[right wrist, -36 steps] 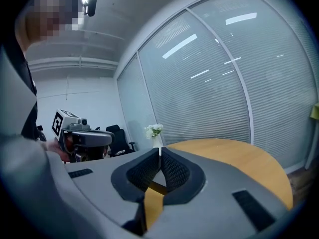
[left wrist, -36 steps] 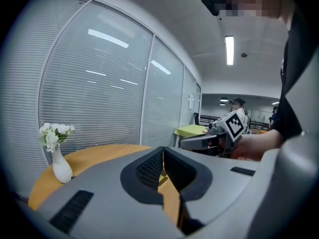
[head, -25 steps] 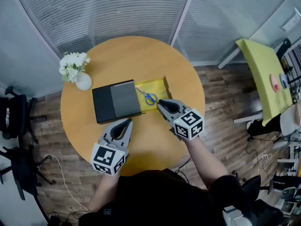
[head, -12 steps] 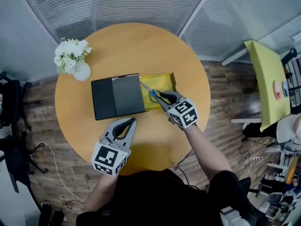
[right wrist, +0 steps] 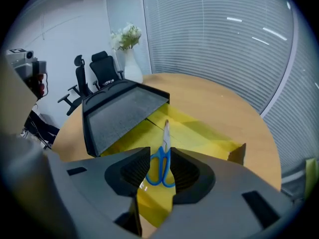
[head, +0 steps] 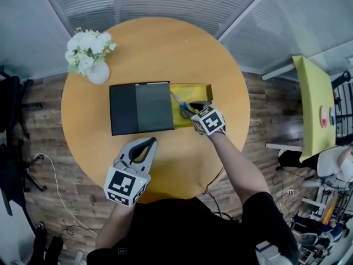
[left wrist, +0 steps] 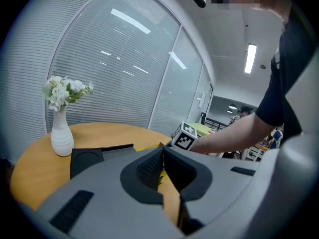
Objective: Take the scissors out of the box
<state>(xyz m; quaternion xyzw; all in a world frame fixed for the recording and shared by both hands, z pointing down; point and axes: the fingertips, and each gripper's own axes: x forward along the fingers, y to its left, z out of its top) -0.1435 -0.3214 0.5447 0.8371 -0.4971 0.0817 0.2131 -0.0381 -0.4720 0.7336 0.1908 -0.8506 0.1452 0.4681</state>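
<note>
Bright, even light from ceiling strip (left wrist: 250,59); edges fisheye-bent, dark.

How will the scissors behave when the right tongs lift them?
Likely stiff and light: the scissors look small, with slim blades. Lying flat in the yellow box, they shouldn't roll. Gripped at the blue handles by the right tongs, the blades may droop.

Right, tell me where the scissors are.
Head view: scissors lie in the yellow box, right of the black lid, handles between the right gripper's open jaws.
</note>
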